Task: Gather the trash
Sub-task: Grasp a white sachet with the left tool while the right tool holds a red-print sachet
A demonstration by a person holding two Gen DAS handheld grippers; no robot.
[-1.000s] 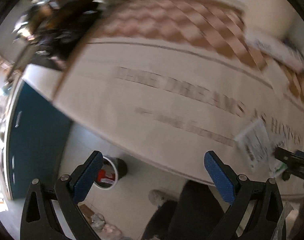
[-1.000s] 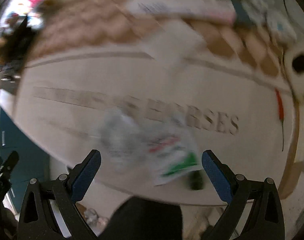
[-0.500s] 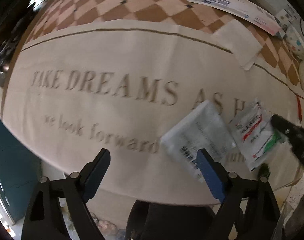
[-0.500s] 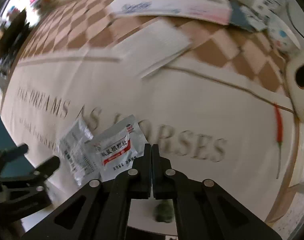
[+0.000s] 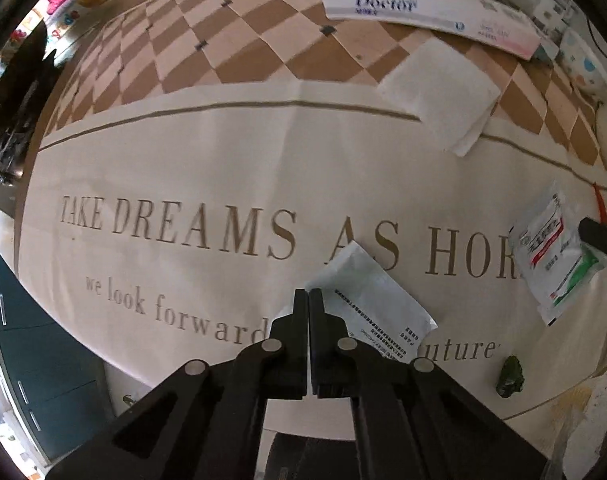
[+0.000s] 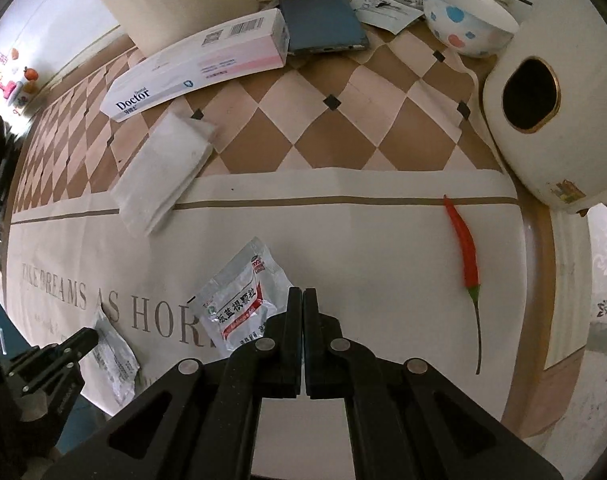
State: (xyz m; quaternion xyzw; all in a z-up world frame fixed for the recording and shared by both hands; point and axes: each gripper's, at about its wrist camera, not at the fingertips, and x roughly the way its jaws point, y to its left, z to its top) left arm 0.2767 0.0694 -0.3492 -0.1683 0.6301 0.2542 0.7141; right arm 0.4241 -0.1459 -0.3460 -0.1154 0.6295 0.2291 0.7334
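Both grippers, left (image 5: 308, 300) & right (image 6: 302, 300), clamped tight on flat foil sachets, white-backed (image 5: 367, 304) & red-striped (image 6: 239, 300), near tablecloth's gold lettering (image 5: 175, 228); lift straight, w/o snagging cloth

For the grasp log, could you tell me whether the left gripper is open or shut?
Shut: the left gripper has its fingers pressed together at the white sachet.

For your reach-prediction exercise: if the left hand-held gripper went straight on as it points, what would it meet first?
Probably the white sachet lying at the tips of the shut left hand-held gripper; beyond lies the tablecloth. Depth is unclear.
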